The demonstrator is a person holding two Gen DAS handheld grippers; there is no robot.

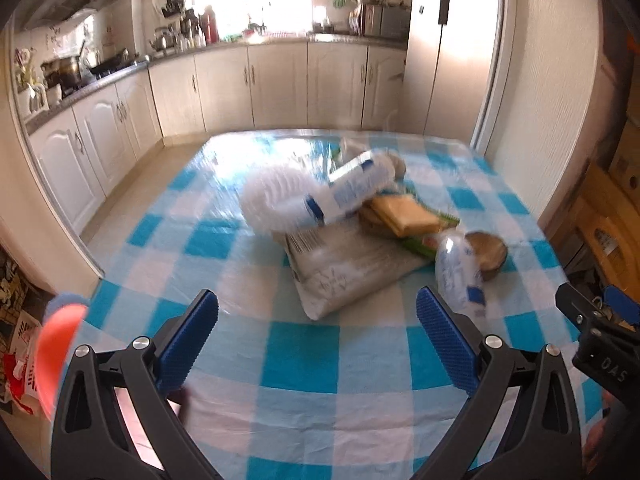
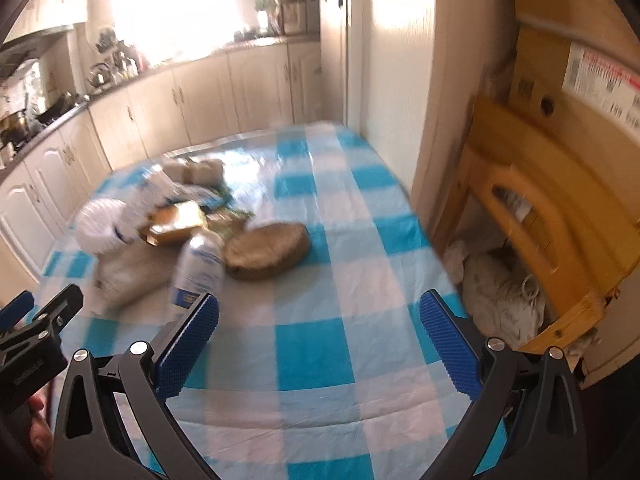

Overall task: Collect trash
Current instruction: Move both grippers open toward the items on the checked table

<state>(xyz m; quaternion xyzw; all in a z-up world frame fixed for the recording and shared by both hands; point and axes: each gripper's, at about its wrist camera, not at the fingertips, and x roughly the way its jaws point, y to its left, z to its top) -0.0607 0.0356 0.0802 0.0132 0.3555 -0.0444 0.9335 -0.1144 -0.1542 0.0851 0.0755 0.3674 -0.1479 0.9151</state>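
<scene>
Both views are smeared by motion blur, so much of the trash pile reads only as rough shapes. On the blue-and-white checked tablecloth (image 1: 304,356) the left gripper (image 1: 318,320) hangs with its blue ribbed pads spread wide and nothing between them; the right gripper (image 2: 320,322) is spread the same way over bare cloth, also pinching nothing. The trash sits in a heap near the middle of the table, ahead of the left gripper and ahead and to the left of the right one. Clearest in it is a plastic bottle with a blue-and-white label (image 1: 352,190), lying tilted across the top of the heap, its lower end against a white crinkled object (image 1: 272,196) whose nature cannot be made out. Under them lies a flat pale wrapper or bag (image 1: 352,272) with faint markings, too blurred to read. A yellow flat packet (image 1: 406,214) rests on something green, only an edge of which shows. A second bottle (image 1: 460,272) stands nearer the left gripper's right pad, just beside a round brown shallow thing (image 1: 490,254), perhaps a bowl or a husk; in the right wrist view the same brown round (image 2: 266,250) shows as a flat disc, touching or almost touching the bottle (image 2: 198,268). Further grey lumps behind the heap (image 2: 196,170) are indistinct. Each camera catches only a black corner of the other tool at its frame edge. A wooden chair (image 2: 532,216) stands beside the table, partly cut off.
</scene>
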